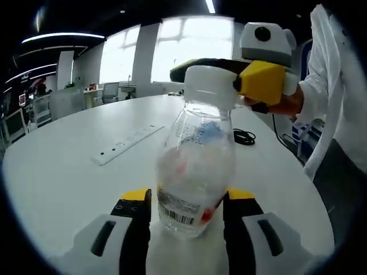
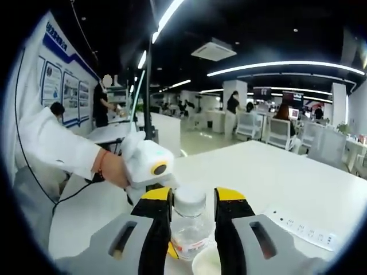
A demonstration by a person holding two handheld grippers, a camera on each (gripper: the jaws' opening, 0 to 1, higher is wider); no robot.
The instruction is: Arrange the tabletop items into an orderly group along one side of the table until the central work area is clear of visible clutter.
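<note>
A clear plastic bottle [image 1: 195,172] stood upright on the white surface [image 1: 69,172], between the two jaws of the left hand-held gripper [image 1: 187,211]. The jaws pressed against its lower sides at the label. What the bottle held could not be told through the crumpled plastic; a barcode showed on the label near its base. The right hand-held gripper [image 1: 213,80] reached in from the right at the bottle's top, its jaws closed around the white cap [image 1: 209,86], with a person's hand [image 1: 281,103] behind it.

In the right gripper view the right hand-held gripper [image 2: 191,207] had its yellow-tipped jaws on either side of the bottle [image 2: 188,226] at its neck, just under the cap [image 2: 190,199]. The left hand-held gripper's white body [image 2: 146,166] sat just behind, held by a hand [image 2: 114,169] in a white sleeve.

A white power strip [image 1: 129,143] lay flat on the surface to the left of the bottle, well apart from it. A coiled black cable [image 1: 243,136] lay behind and to the right, near the surface's edge. A small white round object [image 2: 207,260] sat at the bottle's foot.
</note>
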